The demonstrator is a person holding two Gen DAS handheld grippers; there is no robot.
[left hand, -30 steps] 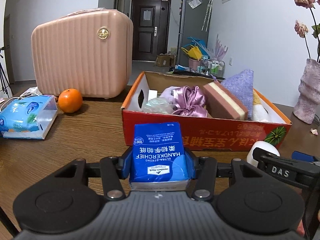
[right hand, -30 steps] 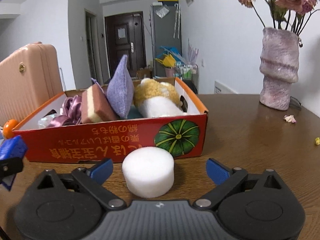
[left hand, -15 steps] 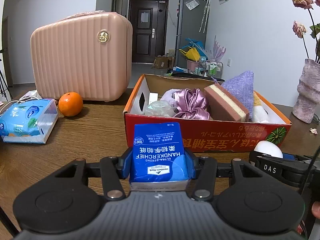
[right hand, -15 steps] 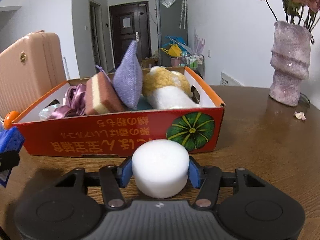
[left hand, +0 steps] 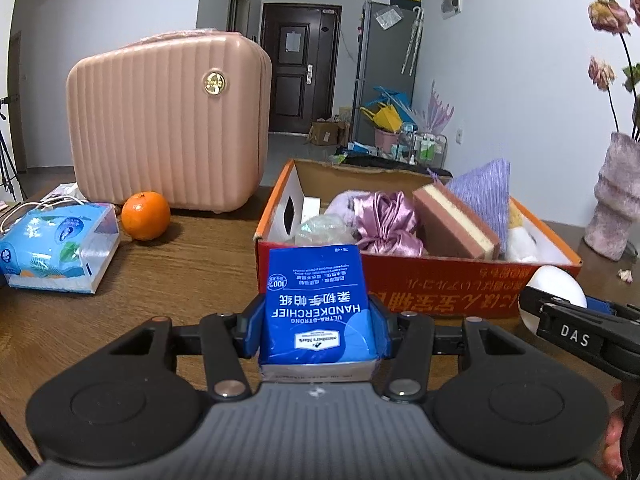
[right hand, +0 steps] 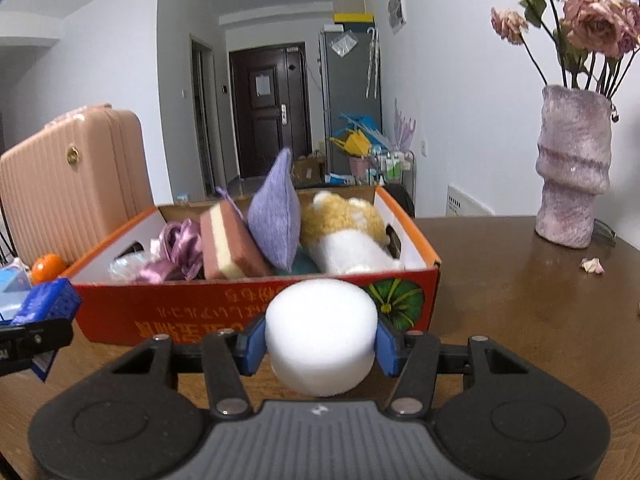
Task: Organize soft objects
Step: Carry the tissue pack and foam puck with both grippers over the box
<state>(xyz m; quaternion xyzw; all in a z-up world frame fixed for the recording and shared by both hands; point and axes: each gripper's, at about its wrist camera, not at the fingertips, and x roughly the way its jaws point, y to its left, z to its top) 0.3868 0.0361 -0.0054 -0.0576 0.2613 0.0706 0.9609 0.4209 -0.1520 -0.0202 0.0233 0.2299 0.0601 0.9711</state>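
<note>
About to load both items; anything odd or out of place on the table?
Only a small crumpled petal-like scrap lying loose on the table near the vase. The box looks intact, its contents piled in loosely.

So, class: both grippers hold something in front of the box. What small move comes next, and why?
Probably lift the right gripper a little higher: its white foam puck sits clamped just short of the box, about level with the front wall, so it needs more height to go in.
</note>
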